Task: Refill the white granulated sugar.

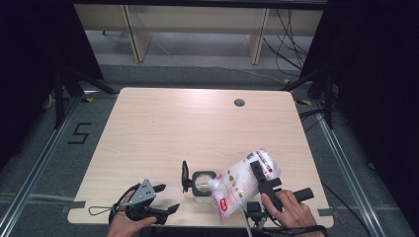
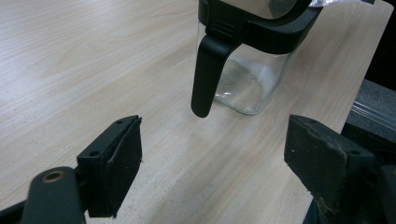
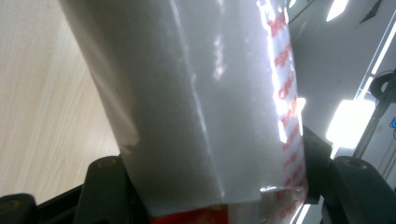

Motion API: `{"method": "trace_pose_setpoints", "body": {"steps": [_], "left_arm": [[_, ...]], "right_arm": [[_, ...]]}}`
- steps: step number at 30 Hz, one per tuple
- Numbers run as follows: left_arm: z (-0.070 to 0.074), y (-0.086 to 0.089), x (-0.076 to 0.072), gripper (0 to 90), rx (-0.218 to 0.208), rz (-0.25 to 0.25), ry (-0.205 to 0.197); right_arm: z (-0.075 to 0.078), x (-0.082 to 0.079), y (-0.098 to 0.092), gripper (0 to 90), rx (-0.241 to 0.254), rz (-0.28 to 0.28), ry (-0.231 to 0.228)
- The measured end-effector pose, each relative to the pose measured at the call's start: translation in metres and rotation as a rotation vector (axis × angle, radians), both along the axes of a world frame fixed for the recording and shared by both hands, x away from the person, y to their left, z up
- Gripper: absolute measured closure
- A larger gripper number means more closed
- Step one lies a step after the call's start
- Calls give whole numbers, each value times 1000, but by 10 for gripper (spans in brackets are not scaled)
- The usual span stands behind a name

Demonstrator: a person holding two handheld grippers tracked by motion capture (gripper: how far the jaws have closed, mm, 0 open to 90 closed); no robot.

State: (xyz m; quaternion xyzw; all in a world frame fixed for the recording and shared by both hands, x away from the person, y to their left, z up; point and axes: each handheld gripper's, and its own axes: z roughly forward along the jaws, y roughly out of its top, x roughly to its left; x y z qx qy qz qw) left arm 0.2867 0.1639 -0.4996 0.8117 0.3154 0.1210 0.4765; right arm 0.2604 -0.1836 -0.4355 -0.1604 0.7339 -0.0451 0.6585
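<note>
From the high view, the right tool (image 1: 259,174) holds a white bag (image 1: 243,181) with red print, tipped so one corner points down at the open top of a small glass jar (image 1: 201,183). The jar stands near the front edge of the tabletop (image 1: 197,123), between the two hands, and its black lid (image 1: 185,176) stands flipped up on its left side. The left tool (image 1: 167,197) rests on the tabletop just beside the jar, with its jaws wide and nothing in them. The left gripper view shows something the high view cannot: the jar up close, with clear glass, a black collar, a black flap (image 2: 208,74) hanging down its side, and a little white stuff at the bottom. The right gripper view shows the bag (image 3: 201,107) very close, squeezed between the two black jaws, with red letters along one edge.
</note>
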Motion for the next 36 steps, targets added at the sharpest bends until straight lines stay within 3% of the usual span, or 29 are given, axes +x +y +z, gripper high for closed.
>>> {"method": "trace_pose_setpoints", "body": {"steps": [3,4,7,8,9,10,13,15,16,19,20,21,23,26,28,30,31,36], "left_arm": [[1,1,1,186,18,-10,-21],[2,2,2,186,33,-15,-24],[0,1,1,186,7,-6,-8],[1,1,1,186,12,-15,-18],[1,0,0,186,1,4,-1],[1,0,-1,186,0,4,0],[1,1,1,186,10,-3,-9],[2,2,1,186,32,-15,-24],[0,0,1,186,-8,-9,-17],[2,3,2,186,31,-16,-24],[1,1,1,186,6,-14,-20],[1,1,1,186,5,-15,-20],[1,0,0,186,-7,0,-4],[1,1,1,186,2,-16,-22],[1,0,0,186,-9,-1,-5],[2,1,1,186,13,-10,-24],[0,-1,0,186,-16,4,-2],[1,0,-1,186,-4,6,-1]], "right_arm": [[3,4,1,407,-67,24,5],[1,4,-1,407,-25,14,11],[4,4,0,407,-40,27,2],[1,4,-2,407,1,31,-7],[6,4,1,407,-55,36,-6],[7,4,1,407,-75,41,-11],[6,3,0,407,-29,25,-1],[7,3,1,407,-42,31,0],[6,3,1,407,-38,29,1],[6,4,1,408,-44,32,1],[5,5,0,407,-39,59,-13],[4,3,1,407,-40,30,5],[5,4,1,407,-61,43,3],[5,3,0,407,-55,35,5],[5,3,0,408,-44,30,3],[5,3,0,408,-45,31,2],[6,3,0,407,-52,38,0],[6,4,-2,407,-47,65,-12]]}}
